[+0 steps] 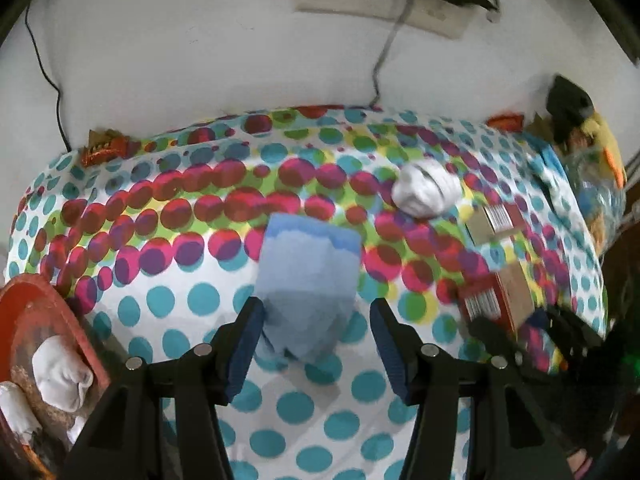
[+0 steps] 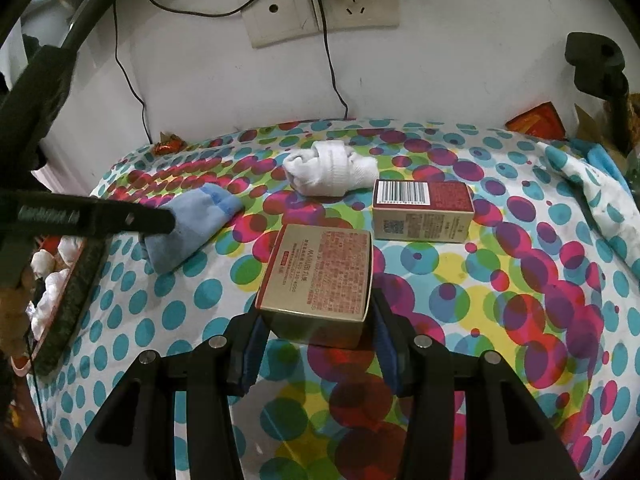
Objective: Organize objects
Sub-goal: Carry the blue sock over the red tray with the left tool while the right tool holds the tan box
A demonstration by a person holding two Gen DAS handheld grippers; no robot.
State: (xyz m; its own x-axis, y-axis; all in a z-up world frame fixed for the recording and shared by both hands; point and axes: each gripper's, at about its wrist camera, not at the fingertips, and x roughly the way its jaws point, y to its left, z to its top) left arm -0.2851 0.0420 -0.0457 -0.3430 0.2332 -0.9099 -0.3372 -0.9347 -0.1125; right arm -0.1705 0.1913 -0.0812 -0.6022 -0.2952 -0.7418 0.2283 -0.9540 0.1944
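Note:
A rolled blue sock (image 1: pixel 306 280) lies on the polka-dot cloth (image 1: pixel 192 300). My left gripper (image 1: pixel 316 320) is open, its jaws either side of the sock's near end; the left pad touches it. The sock also shows in the right wrist view (image 2: pixel 192 228) with the left gripper's finger (image 2: pixel 120 218) against it. A gold and red box (image 2: pixel 320 272) sits between the open jaws of my right gripper (image 2: pixel 316 336). A second box with a barcode (image 2: pixel 422 210) lies behind it. A rolled white sock (image 2: pixel 332 168) lies further back, also visible in the left wrist view (image 1: pixel 426 188).
A red tray (image 1: pixel 24 320) holding white socks (image 1: pixel 60 372) stands at the left edge of the table. A wall with sockets (image 2: pixel 320 12) and cables stands behind. Wrappers (image 2: pixel 168 146) and clutter (image 2: pixel 592 128) lie along the back and right.

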